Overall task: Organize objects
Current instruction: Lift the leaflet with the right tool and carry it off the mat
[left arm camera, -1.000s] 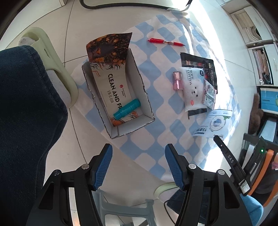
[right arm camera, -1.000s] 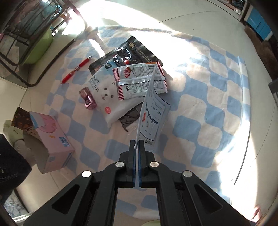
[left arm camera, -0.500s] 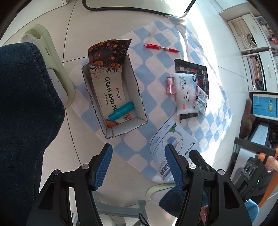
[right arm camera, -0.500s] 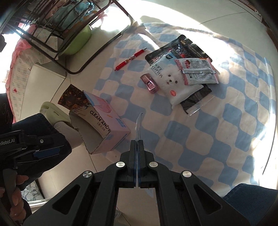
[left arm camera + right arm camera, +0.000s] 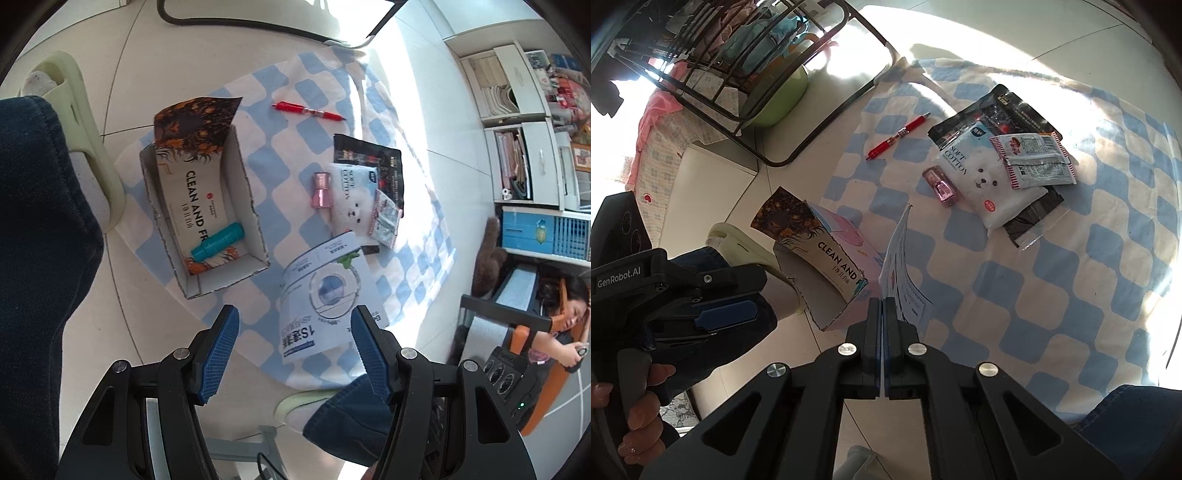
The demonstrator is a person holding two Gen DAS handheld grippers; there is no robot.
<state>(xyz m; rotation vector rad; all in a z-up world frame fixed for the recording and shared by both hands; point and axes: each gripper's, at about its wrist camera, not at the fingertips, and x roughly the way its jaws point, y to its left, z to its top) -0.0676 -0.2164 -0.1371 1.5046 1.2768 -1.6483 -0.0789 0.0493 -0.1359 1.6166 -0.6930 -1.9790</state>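
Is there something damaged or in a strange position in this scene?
Yes. The open cardboard box has rough, torn-looking cut edges and one flap sticking out. The white printed sachet is off the blue-checked cloth, pinched at its edge by the shut right claw.

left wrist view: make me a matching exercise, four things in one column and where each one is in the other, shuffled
Things:
1. teal tube
2. red pen
3. pink bottle
4. white sachet

Places:
A. pinched in the right tool
B. inside the open box
C. alone on the cloth at its far edge
D. against the soft cotton pack

Pairs: 1-B, 2-C, 3-D, 4-A
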